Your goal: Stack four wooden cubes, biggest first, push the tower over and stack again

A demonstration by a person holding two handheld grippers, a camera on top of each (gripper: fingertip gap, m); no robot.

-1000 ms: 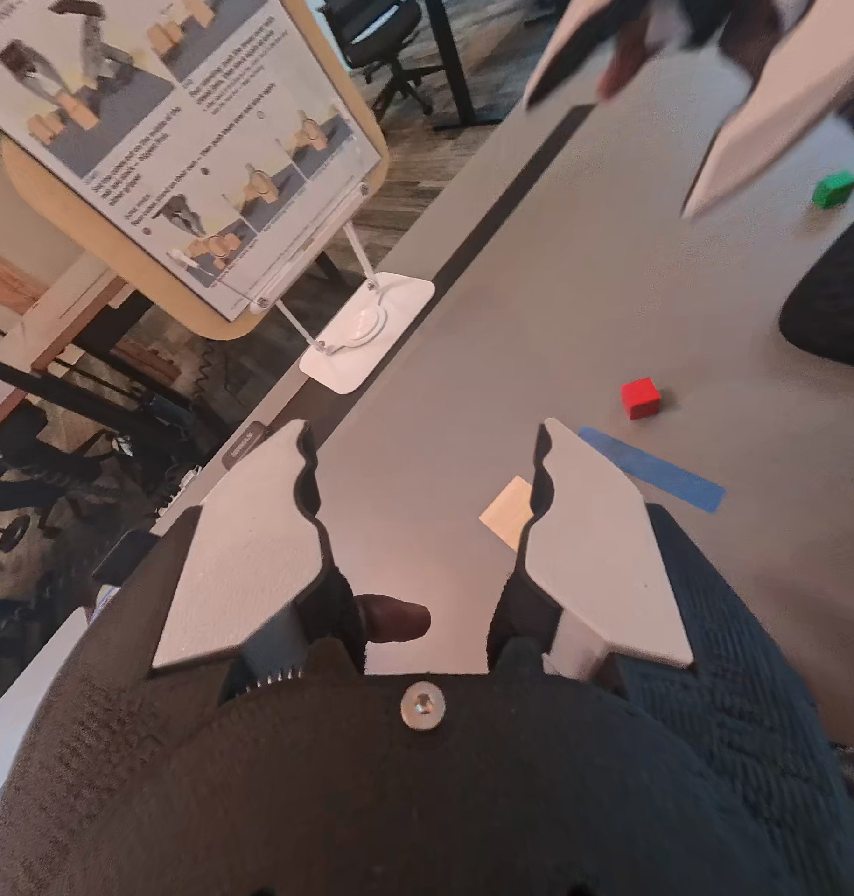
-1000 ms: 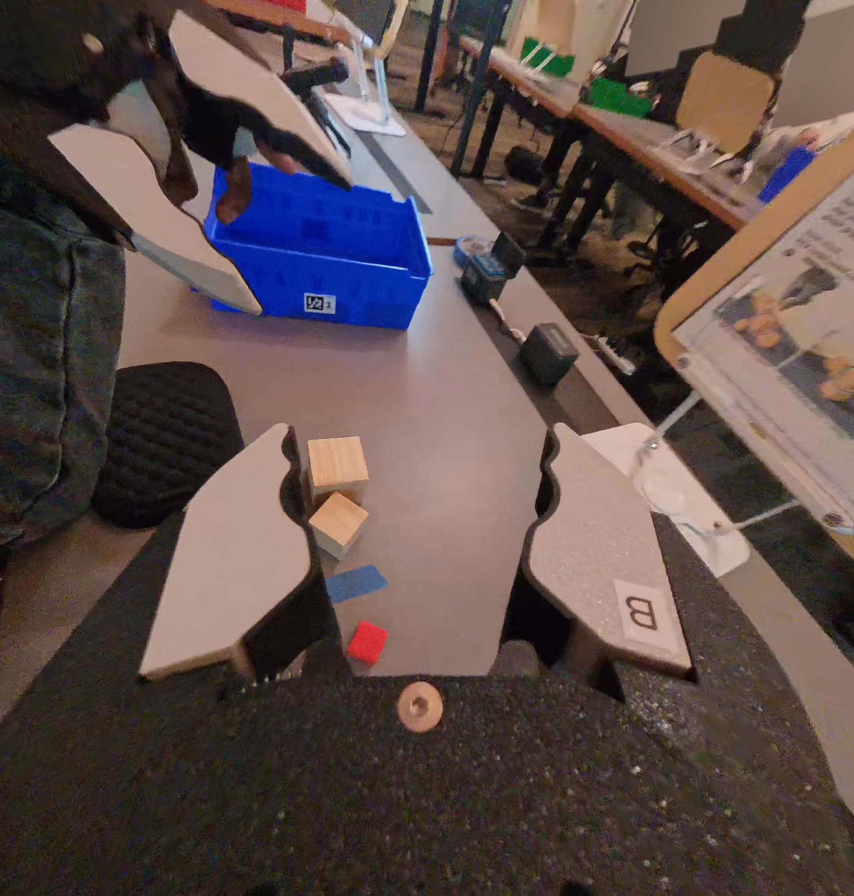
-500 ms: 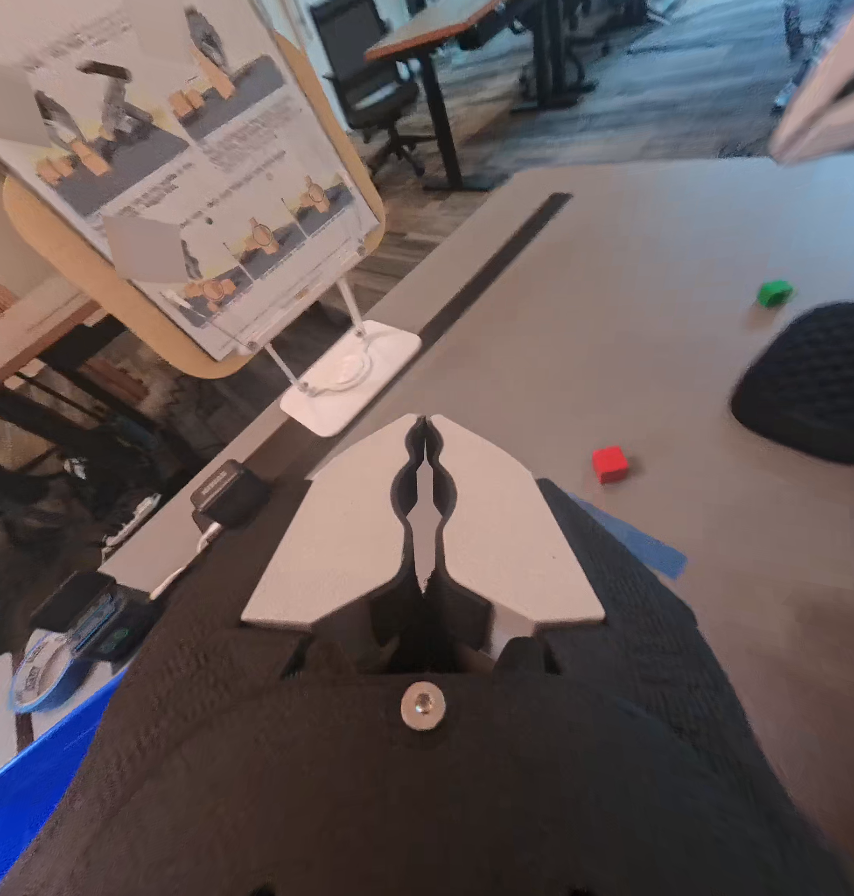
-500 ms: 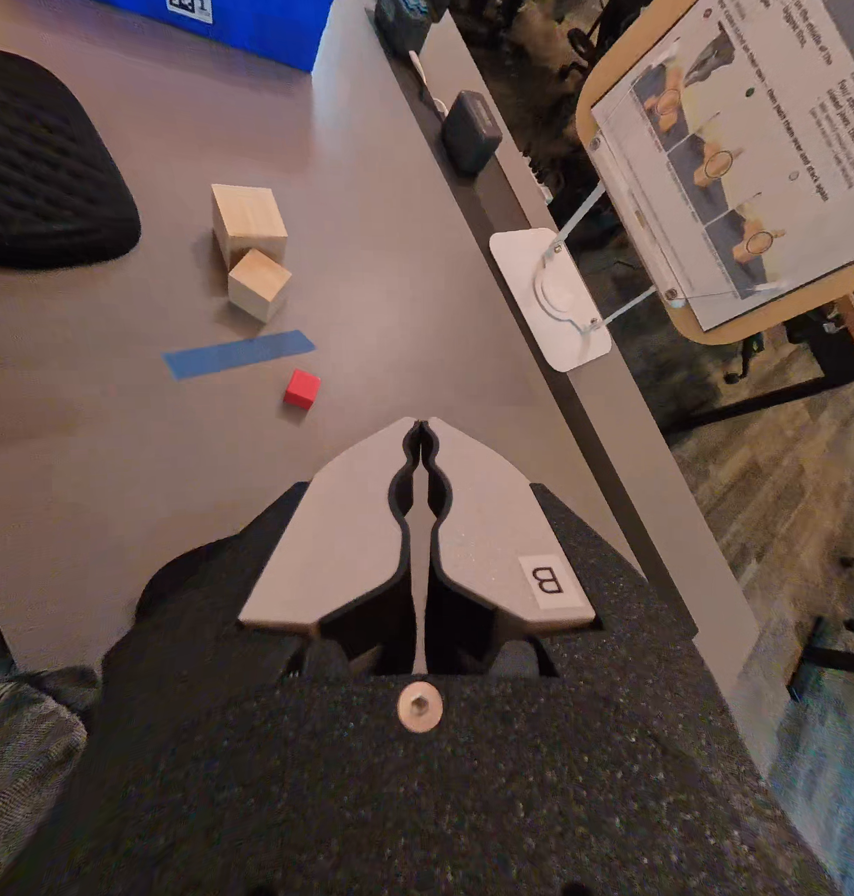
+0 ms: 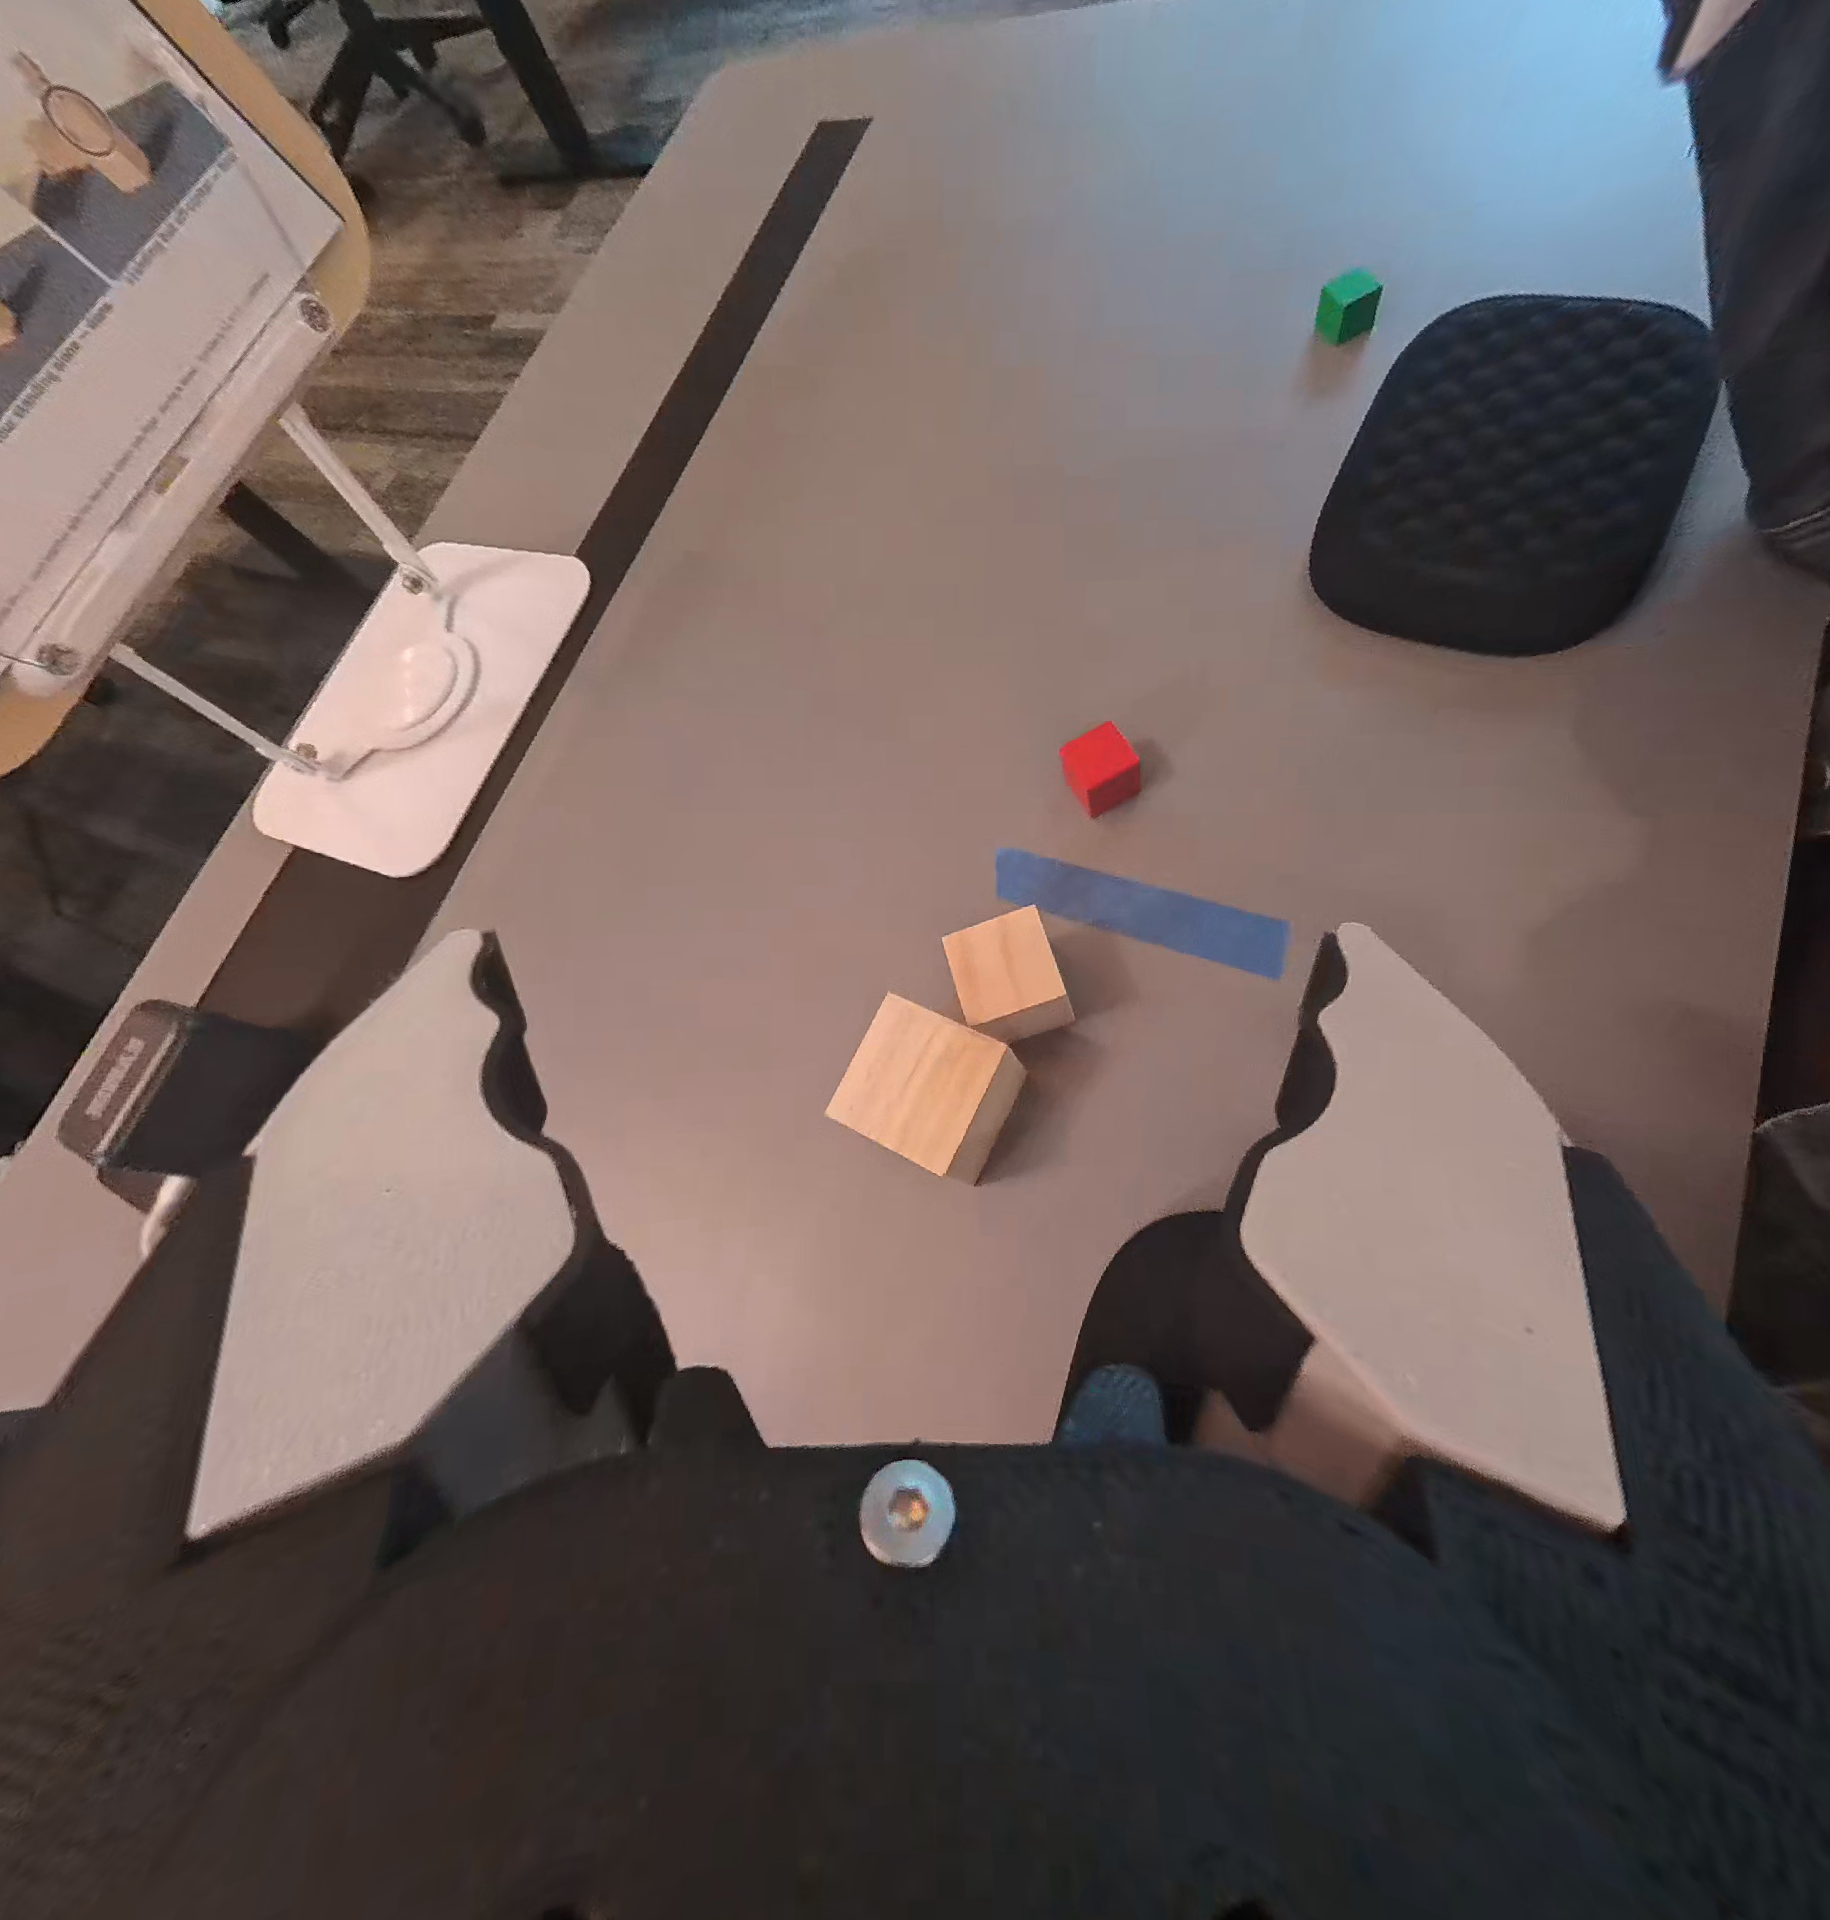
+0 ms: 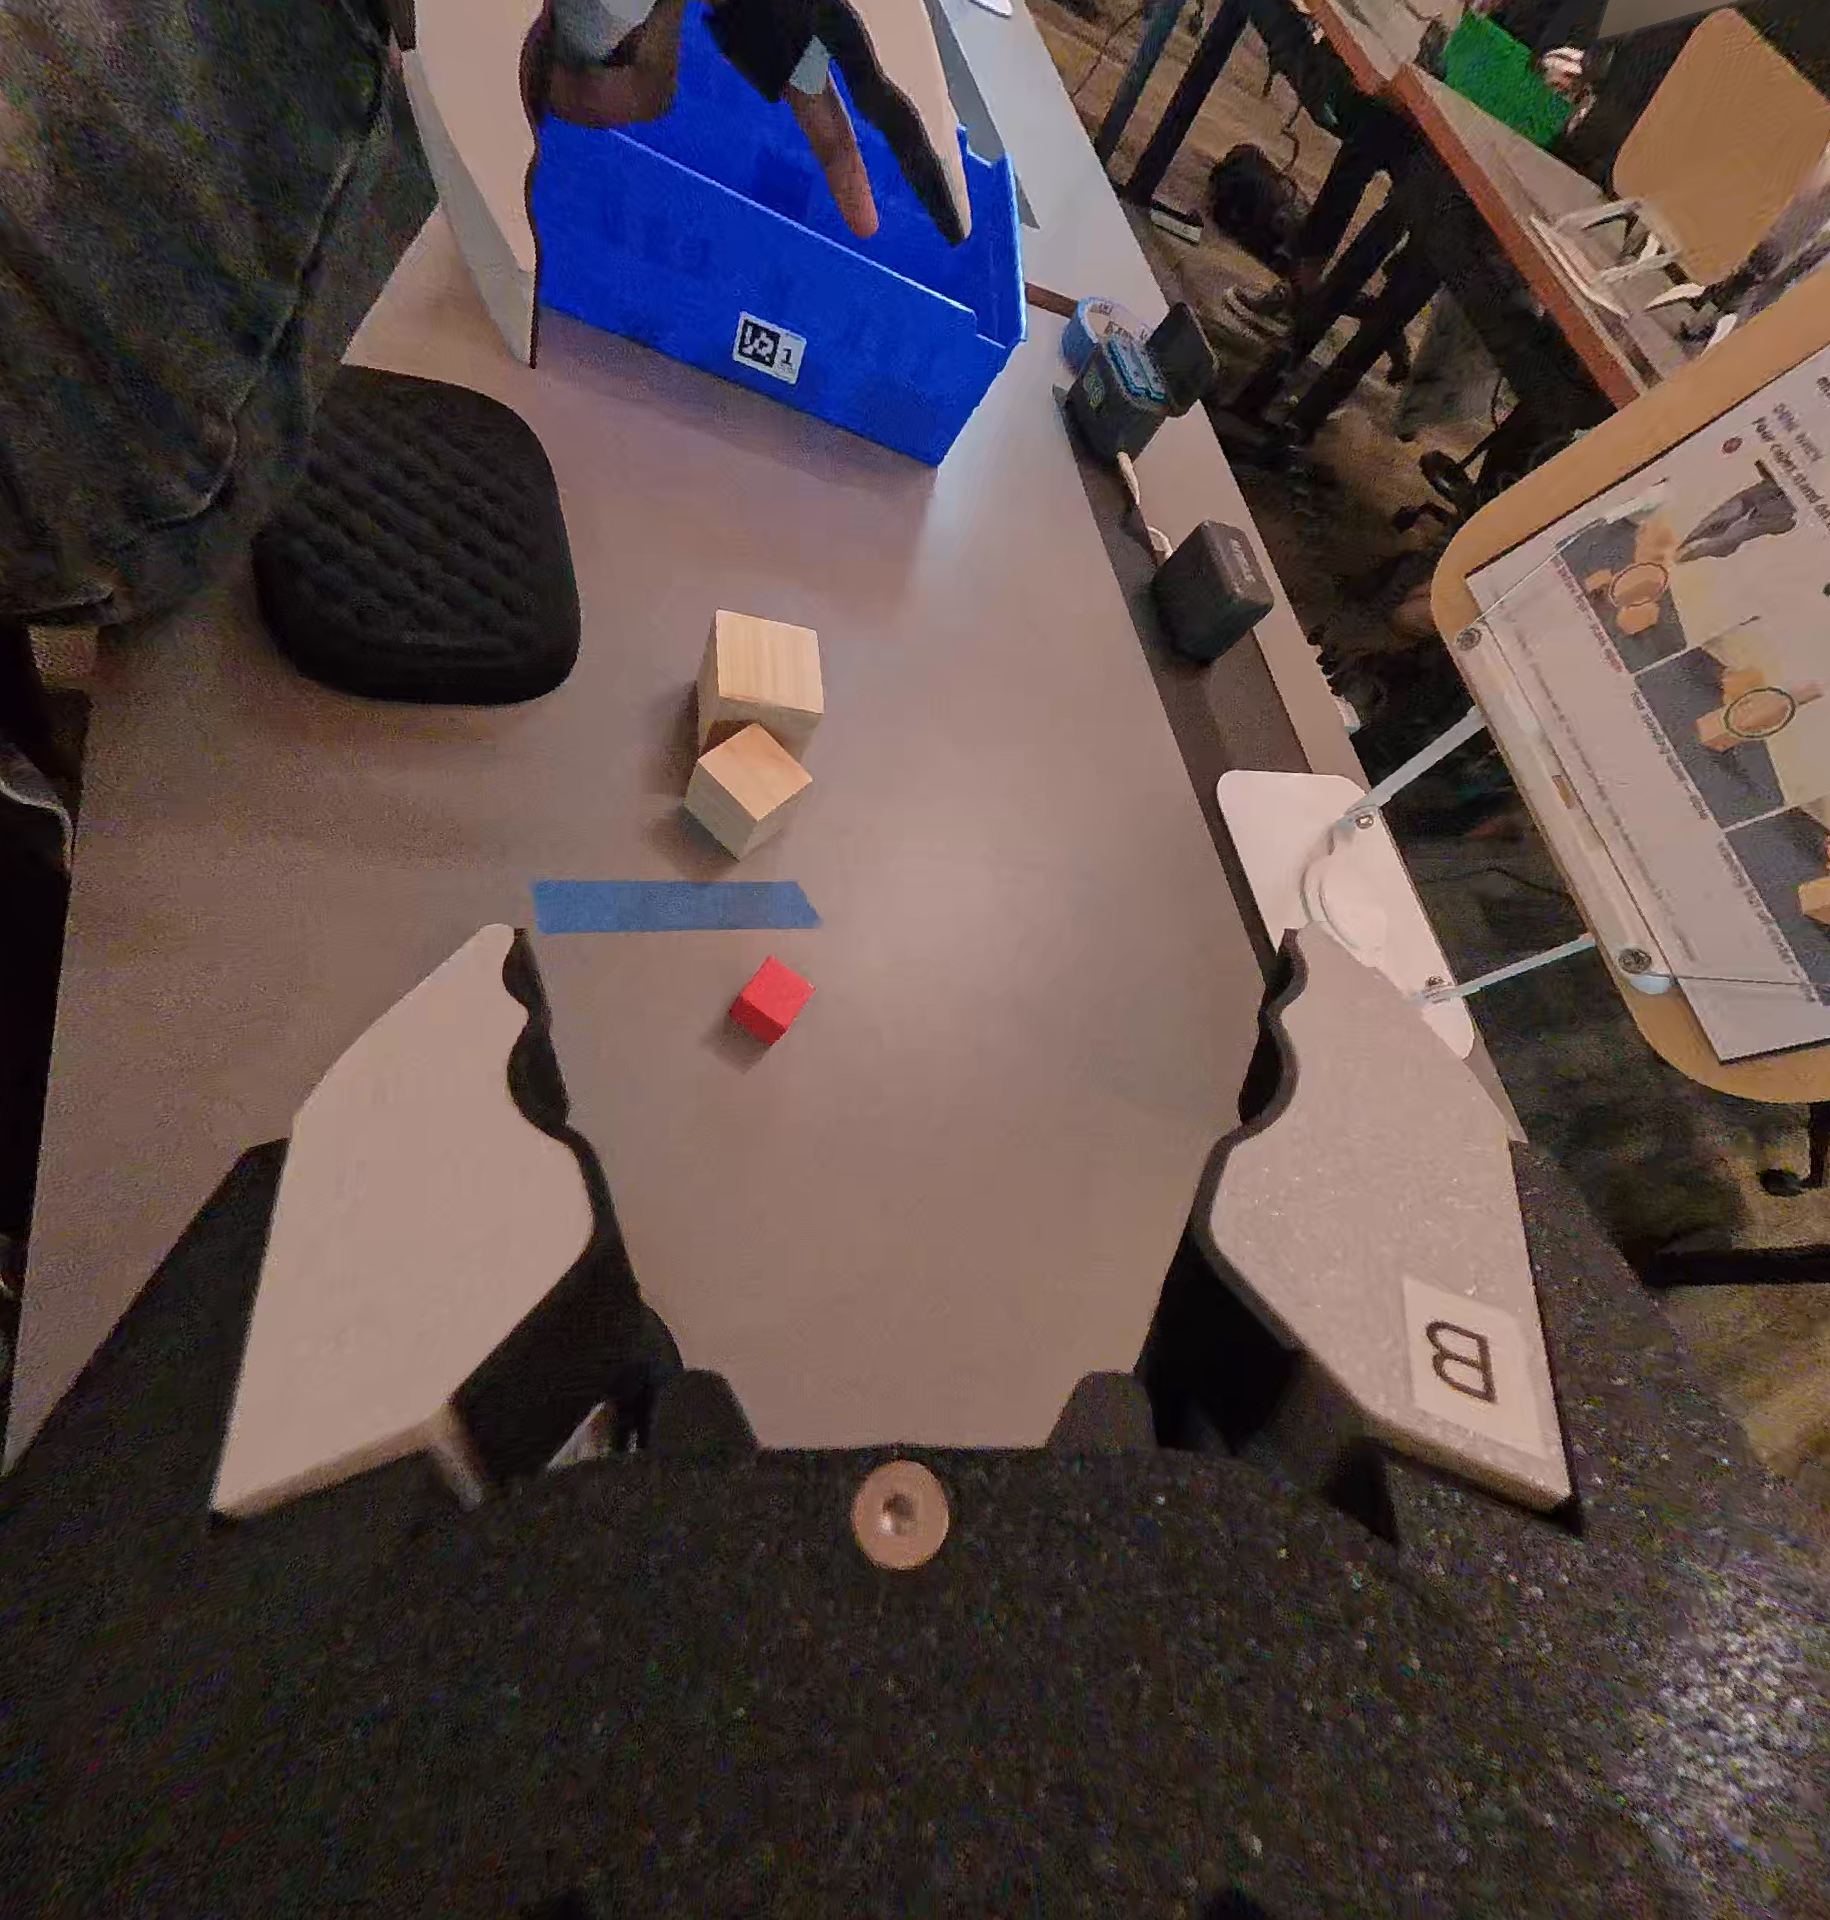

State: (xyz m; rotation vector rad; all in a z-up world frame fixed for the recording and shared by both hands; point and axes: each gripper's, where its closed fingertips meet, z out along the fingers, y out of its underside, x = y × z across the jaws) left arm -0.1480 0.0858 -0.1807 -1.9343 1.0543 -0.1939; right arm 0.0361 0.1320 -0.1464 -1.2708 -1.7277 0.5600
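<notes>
a long grey table [image 5: 890, 468] in a workshop-like room, with a dark strip along its far edge, carries everything; other desks and chairs stand beyond it. the strip of blue tape [image 5: 1139, 912] stuck on the tabletop serves as the landmark. the mid-size wooden cube [image 5: 1006, 971] sits just beside the tape, and the biggest wooden cube [image 5: 926, 1086] touches that one at a corner on the side away from the tape. the red cube [image 5: 1099, 767] lies near the tape on its opposite side, and the green cube [image 5: 1347, 304] is well apart from it, farther off on the red cube's side, next to a black padded rest [image 5: 1513, 478]. a blue bin [image 6: 776, 270] stands well beyond the wooden pair, away from the tape.

nothing is stacked yet. the left gripper [image 5: 900, 945] hangs above the table with its fingers spread wide and bare, and the two wooden cubes lie straight ahead between them, lower down. the right gripper [image 6: 895, 940] is likewise spread wide and holds nothing; the red cube lies between its fingertips' line of sight, with the tape and the wooden pair beyond.

the biggest cube goes first, and the left gripper looks nearer to it. that cube sits skewed to the fingers, so a turn of the wrist would likely be needed to meet flat faces, and its neighbour touches it.
</notes>
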